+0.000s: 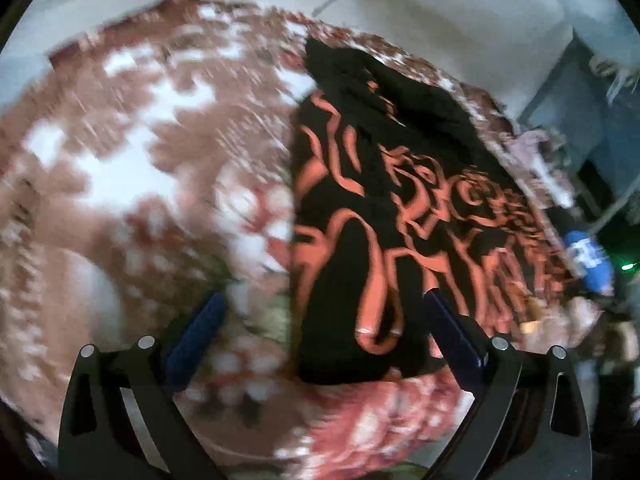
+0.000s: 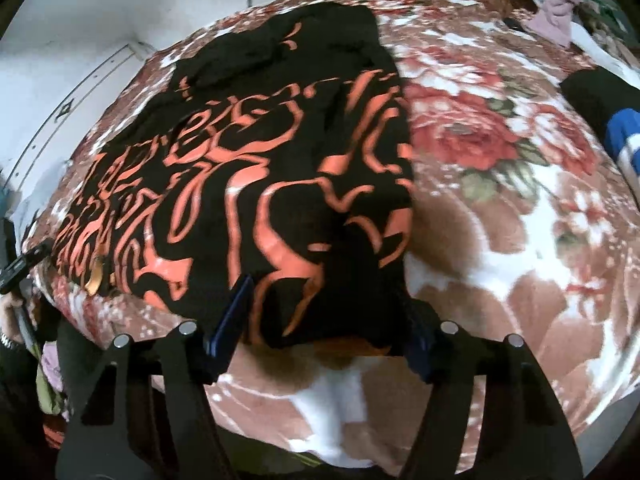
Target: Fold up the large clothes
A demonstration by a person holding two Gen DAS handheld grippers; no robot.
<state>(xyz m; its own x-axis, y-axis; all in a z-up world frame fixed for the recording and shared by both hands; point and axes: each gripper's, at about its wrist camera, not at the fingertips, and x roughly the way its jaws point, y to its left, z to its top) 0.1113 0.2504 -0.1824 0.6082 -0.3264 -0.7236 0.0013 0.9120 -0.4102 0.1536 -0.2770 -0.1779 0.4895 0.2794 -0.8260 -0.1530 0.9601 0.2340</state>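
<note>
Black garment (image 2: 248, 184) lies limp on the floral blanket (image 2: 500, 200); we'd pinch its near hem. Right hand-held gripper (image 2: 320, 312) straddles that hem, jaws apart; left hand-held gripper (image 1: 320, 320) gapes too.

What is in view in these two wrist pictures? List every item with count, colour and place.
garment: one, black with orange swirl print, lying partly folded on the blanket; its near edge lies between the right gripper's jaws.
blanket: one, brown and white with red flowers, spread under the garment and covering the whole surface.
wall: white, behind the blanket.
pink cloth: one, crumpled at the far right corner in the right wrist view.
sleeve: one, blue and white cuff on black, right edge of the right wrist view.
left gripper: black frame, blue pads, jaws open over the garment's left edge.
right gripper: black frame, blue pads, jaws apart astride the garment's near edge.
</note>
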